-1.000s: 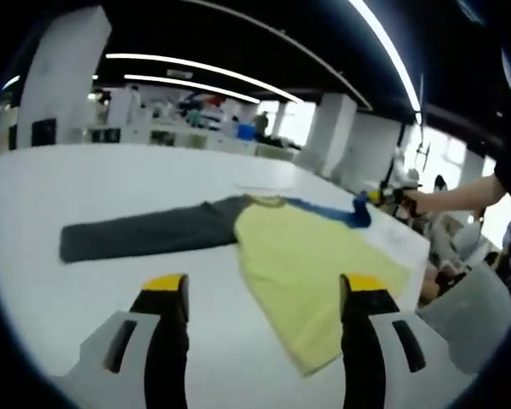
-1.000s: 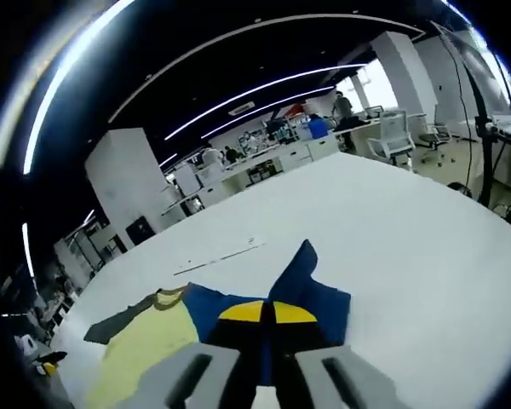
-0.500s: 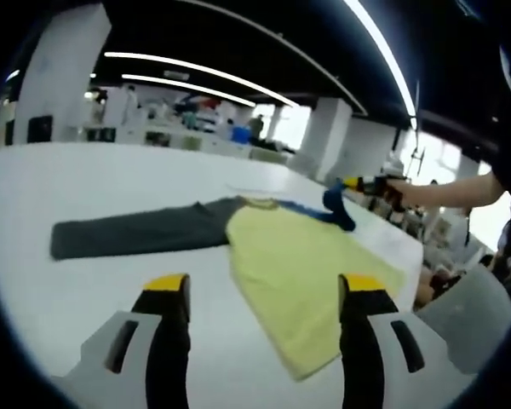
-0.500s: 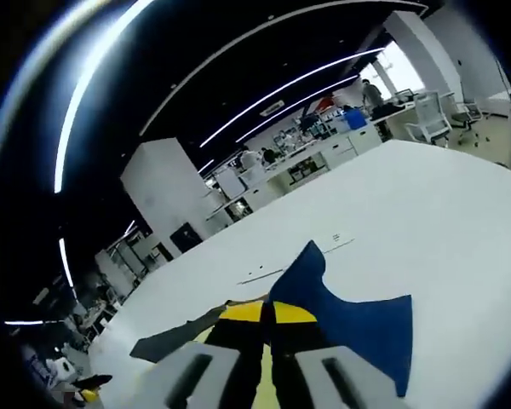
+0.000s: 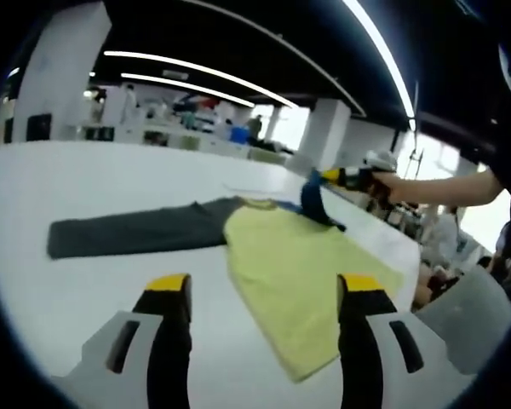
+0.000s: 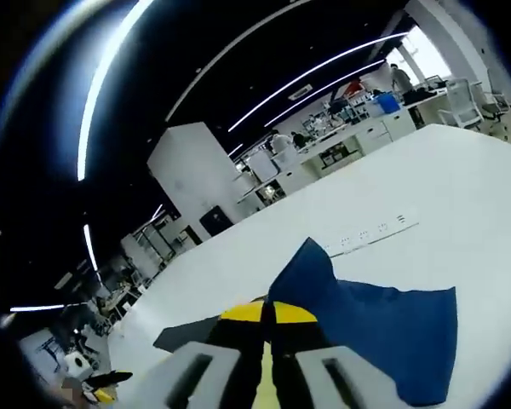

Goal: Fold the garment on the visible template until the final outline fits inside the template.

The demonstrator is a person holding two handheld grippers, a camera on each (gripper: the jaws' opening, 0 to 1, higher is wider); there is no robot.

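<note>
Garment point(image 5: 298, 256) lies flat on the white worktop point(image 5: 111, 179), toward its right edge as the left gripper view frames it: yellow body, grey sleeve point(image 5: 136, 232) stretched out flat, blue sleeve point(image 6: 383, 328) lifted off the surface. Right gripper point(image 6: 268, 313) has its jaws pinched together on the blue sleeve's cuff; cloth drapes limp below the pinch. Left gripper point(image 5: 260, 294) hangs above the near worktop, jaws wide apart, holding nothing. Fabric looks light, soft, no stiffness; likely to sag and drag. Best grips judged: cuffs, hem corners, shoulder seams. Template not discernible.
</note>
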